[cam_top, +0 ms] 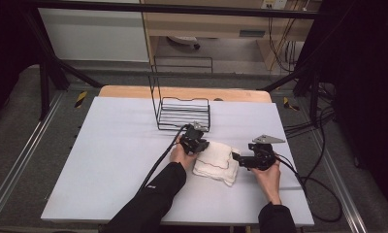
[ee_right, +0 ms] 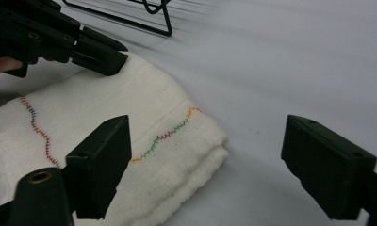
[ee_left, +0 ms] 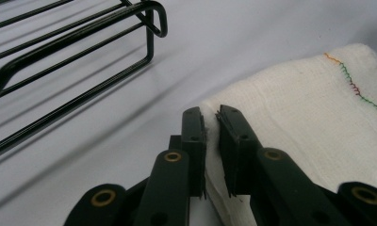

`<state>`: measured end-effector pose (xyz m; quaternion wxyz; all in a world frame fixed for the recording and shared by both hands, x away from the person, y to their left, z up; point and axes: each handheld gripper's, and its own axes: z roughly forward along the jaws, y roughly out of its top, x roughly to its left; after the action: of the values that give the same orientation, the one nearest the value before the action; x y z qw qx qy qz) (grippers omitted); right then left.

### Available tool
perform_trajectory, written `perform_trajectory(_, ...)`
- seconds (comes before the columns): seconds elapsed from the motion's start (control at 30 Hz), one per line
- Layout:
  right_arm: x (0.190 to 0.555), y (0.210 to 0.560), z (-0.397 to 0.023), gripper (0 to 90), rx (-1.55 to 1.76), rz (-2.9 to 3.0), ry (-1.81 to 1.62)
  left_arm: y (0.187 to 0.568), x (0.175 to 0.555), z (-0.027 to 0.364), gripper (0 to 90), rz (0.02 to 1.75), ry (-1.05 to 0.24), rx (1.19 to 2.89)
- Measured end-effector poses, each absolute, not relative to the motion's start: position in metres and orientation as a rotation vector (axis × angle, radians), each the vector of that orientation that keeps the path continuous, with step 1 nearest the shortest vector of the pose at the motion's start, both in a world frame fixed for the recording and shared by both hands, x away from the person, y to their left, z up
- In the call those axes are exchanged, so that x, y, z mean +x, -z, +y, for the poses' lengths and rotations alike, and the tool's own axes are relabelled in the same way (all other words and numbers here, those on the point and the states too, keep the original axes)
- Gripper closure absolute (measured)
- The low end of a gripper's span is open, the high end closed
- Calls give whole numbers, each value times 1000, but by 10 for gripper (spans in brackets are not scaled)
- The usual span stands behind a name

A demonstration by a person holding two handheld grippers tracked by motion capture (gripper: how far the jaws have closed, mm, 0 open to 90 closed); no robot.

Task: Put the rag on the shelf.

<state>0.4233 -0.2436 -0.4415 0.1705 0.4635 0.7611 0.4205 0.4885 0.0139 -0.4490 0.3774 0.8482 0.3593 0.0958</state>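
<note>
Folded cloth point(cam_top: 216, 162) lies mid-table, near wire rack point(cam_top: 184, 113). Left gripper point(ee_left: 211, 123) clamped on cloth's corner edge. Right gripper point(ee_right: 205, 160) jaws apart, astride near corner, w/o contact. Risk: thin pinch slips; layers may separate, fold spoils.

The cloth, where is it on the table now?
In the high view the cloth lies folded right of the table's middle, between the left claw and right claw, before the rack.

Wire rack point(cam_top: 182, 112) blocks the far side — table point(cam_top: 109, 160) elsewhere open.
</note>
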Motion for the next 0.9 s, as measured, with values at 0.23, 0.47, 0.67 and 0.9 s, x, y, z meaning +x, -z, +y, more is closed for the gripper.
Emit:
perform_trajectory(0.23,437,448,-242,357,1336,2178,-1157,450,488,14,800,910,-247,2158)
perform_trajectory(0.47,438,453,-245,503,1355,2194,-1154,450,488,14,801,906,-245,2160)
perform_trajectory(0.67,440,455,-244,571,1372,2216,-1165,450,488,14,801,902,-253,2162)
perform_trajectory(0.9,440,457,-242,650,1410,2227,-1188,450,488,14,802,895,-256,2167)
